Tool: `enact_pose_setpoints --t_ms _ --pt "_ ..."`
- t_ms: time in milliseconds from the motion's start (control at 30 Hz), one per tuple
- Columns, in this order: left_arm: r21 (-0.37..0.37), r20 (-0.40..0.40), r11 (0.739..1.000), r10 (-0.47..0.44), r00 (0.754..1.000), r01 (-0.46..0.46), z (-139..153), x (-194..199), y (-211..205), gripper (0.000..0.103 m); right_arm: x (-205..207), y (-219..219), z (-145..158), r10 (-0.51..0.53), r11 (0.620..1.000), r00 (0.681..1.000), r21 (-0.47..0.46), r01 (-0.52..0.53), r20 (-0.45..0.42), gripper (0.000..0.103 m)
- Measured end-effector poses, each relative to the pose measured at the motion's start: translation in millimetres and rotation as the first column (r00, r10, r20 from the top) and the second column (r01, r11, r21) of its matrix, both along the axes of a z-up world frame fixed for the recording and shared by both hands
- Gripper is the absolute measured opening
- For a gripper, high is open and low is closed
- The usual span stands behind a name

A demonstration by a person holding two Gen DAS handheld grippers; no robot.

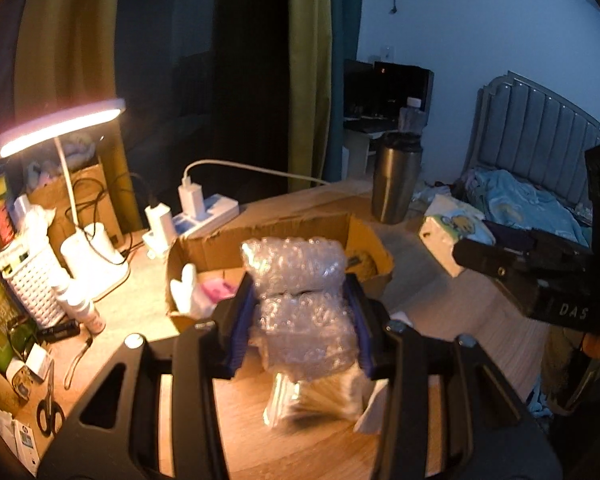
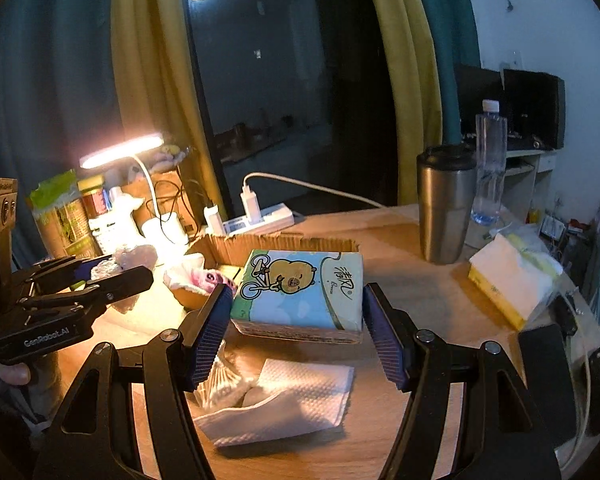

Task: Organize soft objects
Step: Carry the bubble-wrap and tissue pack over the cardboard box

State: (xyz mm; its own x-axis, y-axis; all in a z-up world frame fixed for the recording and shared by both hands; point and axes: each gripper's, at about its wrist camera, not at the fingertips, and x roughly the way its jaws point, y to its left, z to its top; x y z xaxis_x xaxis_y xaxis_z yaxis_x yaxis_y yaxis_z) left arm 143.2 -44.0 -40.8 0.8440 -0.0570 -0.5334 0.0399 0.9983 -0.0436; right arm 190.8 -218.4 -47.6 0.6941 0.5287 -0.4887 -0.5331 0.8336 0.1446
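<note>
A roll of clear bubble wrap (image 1: 296,300) is clamped between the blue pads of my left gripper (image 1: 300,284), lifted above the wooden table (image 1: 292,448). A soft tissue pack (image 2: 300,292) printed with a bear on a bicycle is held off the table by my right gripper (image 2: 296,294), a pad pressing on each side. Just beyond both stands an open cardboard box (image 2: 284,242) holding a white and pink soft item (image 2: 196,276). In the right wrist view my left gripper (image 2: 120,270) shows at the left with the bubble wrap (image 2: 134,258).
A paper towel (image 2: 300,392) and a cotton-swab packet (image 2: 220,384) lie under the grippers. A lit desk lamp (image 1: 60,124), power strip (image 1: 208,212) and white basket (image 1: 32,284) stand at the left. Steel tumbler (image 2: 446,204), water bottle (image 2: 490,160) and tissue box (image 2: 508,280) at the right.
</note>
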Motion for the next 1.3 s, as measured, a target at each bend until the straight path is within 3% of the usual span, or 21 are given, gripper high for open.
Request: enact_pose_setpoints --t_ms 633,1233,1300 --pt "-0.005 0.044 1.000 -0.010 0.999 0.010 16.3 49.6 -18.4 0.044 37.9 -4.5 17.2 0.021 0.999 0.999 0.037 -0.023 0.042 0.070" --pt "-0.084 -0.042 0.996 -0.007 0.999 0.004 -28.9 113.8 15.9 0.045 96.6 52.8 -5.1 0.076 0.997 0.997 0.016 -0.076 -0.024 0.070" --pt "-0.093 -0.063 0.996 0.003 0.998 -0.009 -35.9 122.1 21.4 0.053 105.7 60.4 -10.3 0.076 0.997 0.996 0.011 -0.075 -0.039 0.070"
